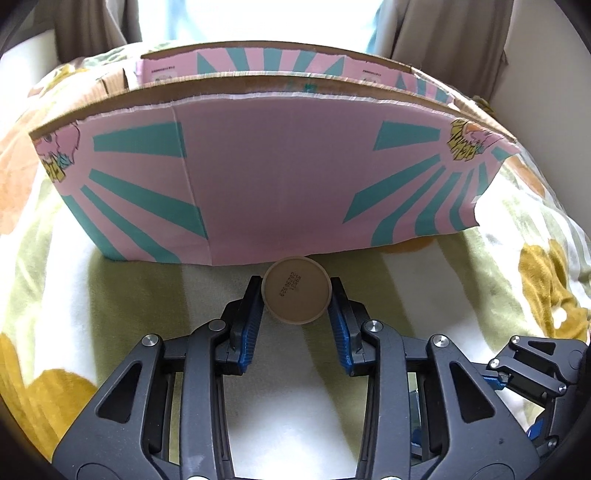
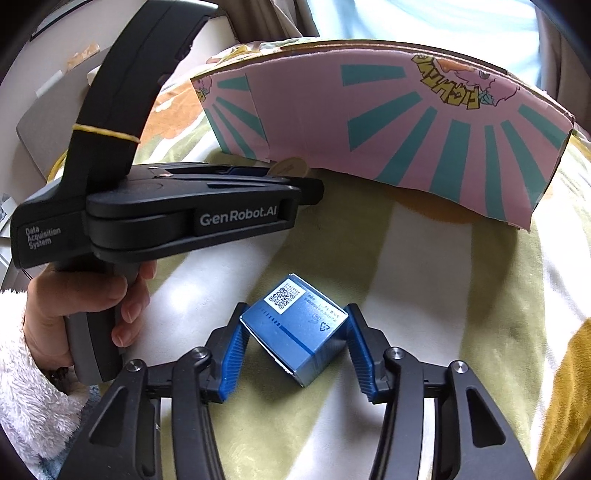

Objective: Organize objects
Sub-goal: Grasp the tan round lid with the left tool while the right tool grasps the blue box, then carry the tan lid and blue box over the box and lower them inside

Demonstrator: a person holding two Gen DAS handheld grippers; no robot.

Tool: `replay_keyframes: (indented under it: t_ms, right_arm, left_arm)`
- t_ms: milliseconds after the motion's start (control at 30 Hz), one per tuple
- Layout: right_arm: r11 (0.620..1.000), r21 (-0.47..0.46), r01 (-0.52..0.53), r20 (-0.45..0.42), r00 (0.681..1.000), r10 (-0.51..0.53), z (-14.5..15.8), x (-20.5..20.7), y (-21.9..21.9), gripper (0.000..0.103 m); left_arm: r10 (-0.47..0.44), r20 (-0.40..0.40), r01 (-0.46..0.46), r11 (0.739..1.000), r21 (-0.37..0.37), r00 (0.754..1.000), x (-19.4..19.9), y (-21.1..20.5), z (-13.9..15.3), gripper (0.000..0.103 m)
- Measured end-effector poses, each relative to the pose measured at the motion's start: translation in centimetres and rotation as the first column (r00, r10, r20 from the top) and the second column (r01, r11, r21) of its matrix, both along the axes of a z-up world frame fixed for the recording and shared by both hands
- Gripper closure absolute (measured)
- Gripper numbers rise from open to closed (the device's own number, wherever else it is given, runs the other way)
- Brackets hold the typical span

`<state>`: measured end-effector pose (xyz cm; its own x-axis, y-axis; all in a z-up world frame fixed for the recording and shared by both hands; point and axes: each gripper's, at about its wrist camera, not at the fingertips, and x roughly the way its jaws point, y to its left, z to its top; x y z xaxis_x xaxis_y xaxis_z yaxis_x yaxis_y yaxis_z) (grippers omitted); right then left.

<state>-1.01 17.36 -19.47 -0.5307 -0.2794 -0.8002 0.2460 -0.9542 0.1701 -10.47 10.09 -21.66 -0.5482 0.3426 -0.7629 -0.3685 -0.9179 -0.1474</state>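
Observation:
My left gripper (image 1: 295,291) is shut on a small tan round container (image 1: 296,290), whose printed flat end faces the camera, right in front of the near wall of a pink and teal cardboard box (image 1: 280,184). In the right wrist view the left gripper (image 2: 295,173) holds the tan container (image 2: 290,167) at the wall of the box (image 2: 406,122). My right gripper (image 2: 295,328) is shut on a small blue carton (image 2: 295,328) with a QR label, held tilted above the blanket.
A green, white and mustard patterned blanket (image 1: 92,295) covers the surface under the box. A window with curtains (image 1: 443,29) lies behind the box. A hand in a white fleecy sleeve (image 2: 85,306) grips the left tool's handle. A white ledge (image 2: 48,110) is at the left.

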Motion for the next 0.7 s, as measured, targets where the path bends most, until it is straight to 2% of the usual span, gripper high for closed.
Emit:
replay_keyframes:
  t_ms: [100, 167, 333, 467, 700]
  right_arm:
    - [1.000, -0.006, 0.005, -0.009, 1.000, -0.005, 0.6, 0.4, -0.1, 0.057]
    - [1.000, -0.007, 0.010, -0.016, 1.000, -0.010, 1.0, 0.8, 0.0, 0.057]
    - [0.999, -0.022, 0.036, -0.034, 0.999, -0.037, 2.4, 1.9, 0.4, 0.057]
    - [0.998, -0.026, 0.057, -0.056, 0.997, -0.058, 3.3, 2.2, 2.4, 0.057]
    - [0.997, -0.009, 0.081, -0.099, 0.992, -0.081, 7.9, 3.3, 3.7, 0.057]
  left_arm:
    - [0.002, -0.007, -0.002, 1.000, 0.010, 1.000, 0.5, 0.0, 0.7, 0.071]
    - [0.005, -0.013, -0.004, 1.000, 0.017, 1.000, -0.5, -1.5, 1.8, 0.071]
    - [0.014, -0.029, -0.013, 0.999, 0.033, 0.999, 0.6, -2.1, 4.2, 0.071]
    - [0.018, -0.051, -0.016, 0.999, 0.033, 0.999, 2.0, -2.2, 6.4, 0.071]
    - [0.023, -0.082, -0.018, 0.998, 0.062, 0.996, 4.3, -3.3, 10.6, 0.071]
